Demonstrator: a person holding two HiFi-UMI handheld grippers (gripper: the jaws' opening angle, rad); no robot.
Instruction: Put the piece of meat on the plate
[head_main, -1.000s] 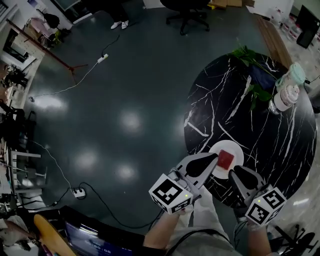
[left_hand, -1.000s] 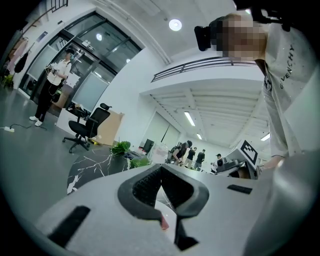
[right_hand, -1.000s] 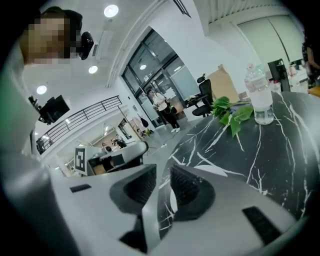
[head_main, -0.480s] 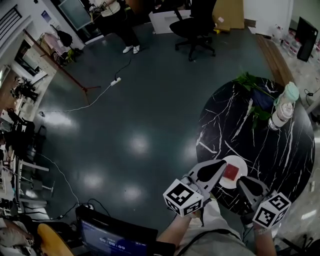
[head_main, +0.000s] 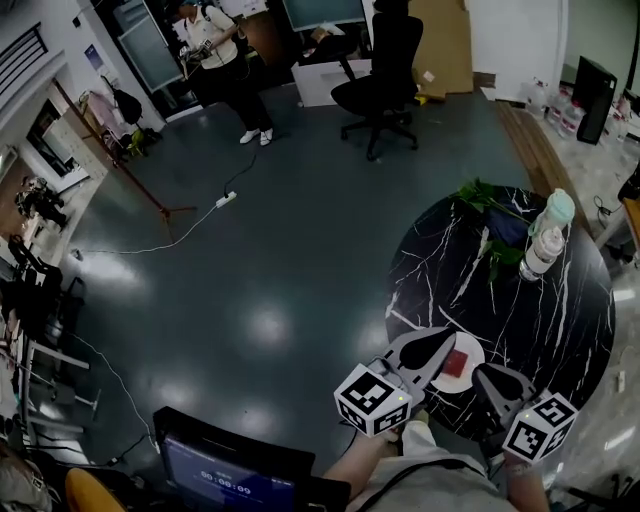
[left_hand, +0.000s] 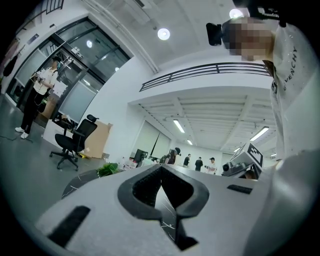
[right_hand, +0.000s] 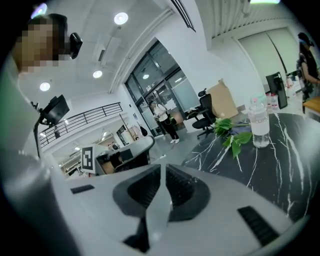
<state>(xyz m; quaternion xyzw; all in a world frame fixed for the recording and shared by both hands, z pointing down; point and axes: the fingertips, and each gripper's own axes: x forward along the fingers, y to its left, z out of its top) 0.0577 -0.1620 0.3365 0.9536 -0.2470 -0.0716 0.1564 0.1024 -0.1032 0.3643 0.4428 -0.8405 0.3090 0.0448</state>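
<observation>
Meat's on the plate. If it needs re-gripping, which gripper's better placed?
Left, probably: in the head view the left gripper lies beside the meat, over the plate; the right gripper sits off its near rim. Both shut, empty.

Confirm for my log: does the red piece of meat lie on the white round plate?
Yes, the red piece of meat lies flat on the white round plate.
</observation>
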